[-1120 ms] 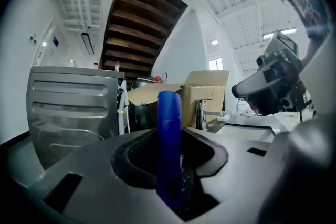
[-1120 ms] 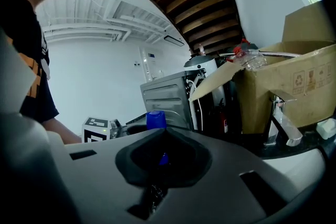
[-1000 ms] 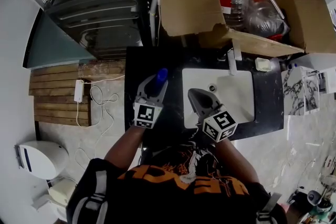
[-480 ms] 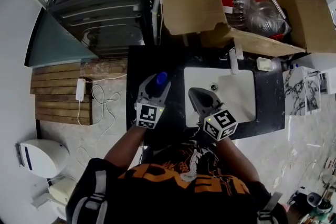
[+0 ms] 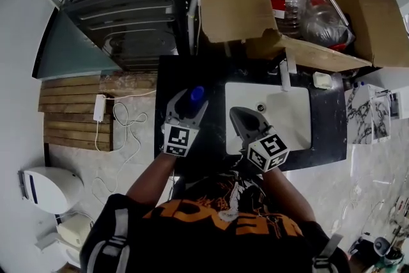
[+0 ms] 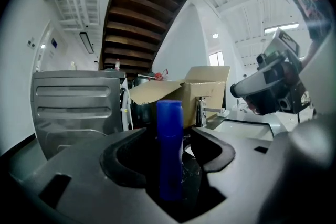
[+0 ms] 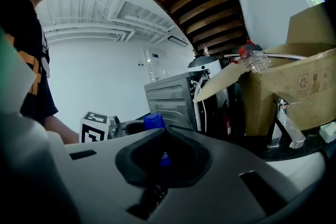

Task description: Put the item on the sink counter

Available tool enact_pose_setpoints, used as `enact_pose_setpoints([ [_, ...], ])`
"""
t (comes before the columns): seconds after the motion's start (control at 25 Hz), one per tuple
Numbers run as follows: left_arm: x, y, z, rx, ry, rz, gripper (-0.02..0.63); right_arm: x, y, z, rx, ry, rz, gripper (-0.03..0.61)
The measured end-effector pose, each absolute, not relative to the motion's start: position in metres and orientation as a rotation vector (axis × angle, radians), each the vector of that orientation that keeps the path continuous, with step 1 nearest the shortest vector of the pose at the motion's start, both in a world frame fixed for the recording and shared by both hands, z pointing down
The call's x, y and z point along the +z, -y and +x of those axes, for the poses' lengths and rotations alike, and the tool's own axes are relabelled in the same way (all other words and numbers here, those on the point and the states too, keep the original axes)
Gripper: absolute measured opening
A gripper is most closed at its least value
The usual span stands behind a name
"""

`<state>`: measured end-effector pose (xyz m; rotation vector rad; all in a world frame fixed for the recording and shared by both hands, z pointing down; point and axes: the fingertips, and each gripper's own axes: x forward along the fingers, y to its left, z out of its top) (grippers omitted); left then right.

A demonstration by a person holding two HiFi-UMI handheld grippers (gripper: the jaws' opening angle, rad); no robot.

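A blue bottle (image 5: 193,96) stands upright on the black sink counter (image 5: 167,77), left of the white basin (image 5: 291,113). My left gripper (image 5: 186,107) is around it and its jaws are opening. In the left gripper view the bottle (image 6: 169,155) stands between the two pads with a gap on each side of it. My right gripper (image 5: 246,119) hovers over the basin's left part, shut and empty. In the right gripper view its jaw tips meet (image 7: 165,134), and the bottle's blue cap (image 7: 153,121) shows just beyond them.
A chrome faucet (image 5: 283,71) and a soap bar (image 5: 321,78) sit at the basin's far rim. An open cardboard box (image 5: 239,3) with plastic bottles overhangs the back. A grey appliance (image 5: 128,16) stands at the far left. Wooden slats (image 5: 67,115) and a cable lie on the floor.
The left jaws have spread away from the blue bottle, which was tilted and now stands more upright on the counter. The right gripper has stayed in place.
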<state>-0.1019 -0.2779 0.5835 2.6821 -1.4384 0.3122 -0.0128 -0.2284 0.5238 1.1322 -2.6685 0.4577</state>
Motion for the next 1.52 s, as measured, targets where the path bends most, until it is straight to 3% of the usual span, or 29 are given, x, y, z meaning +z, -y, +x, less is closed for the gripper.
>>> enact_pose_setpoints([
  [0.68, 0.512, 0.235, -0.086, 0.292, 1.413, 2.709, 0.284, 0.489, 0.193, 0.016, 0.423, 2.76, 1.178, 0.015],
  [0.84, 0.481, 0.213, -0.071, 0.228, 1.399, 2.755, 0.218, 0.473, 0.182, 0.031, 0.373, 2.784, 1.197, 0.015],
  [1.12, 0.431, 0.162, -0.051, 0.078, 1.317, 2.831, 0.018, 0.44, 0.154, 0.042, 0.154, 2.822, 1.207, 0.015],
  [1.52, 0.4, 0.129, -0.04, 0.017, 1.29, 2.878, 0.017, 0.405, 0.131, 0.068, 0.029, 2.875, 1.329, 0.014],
])
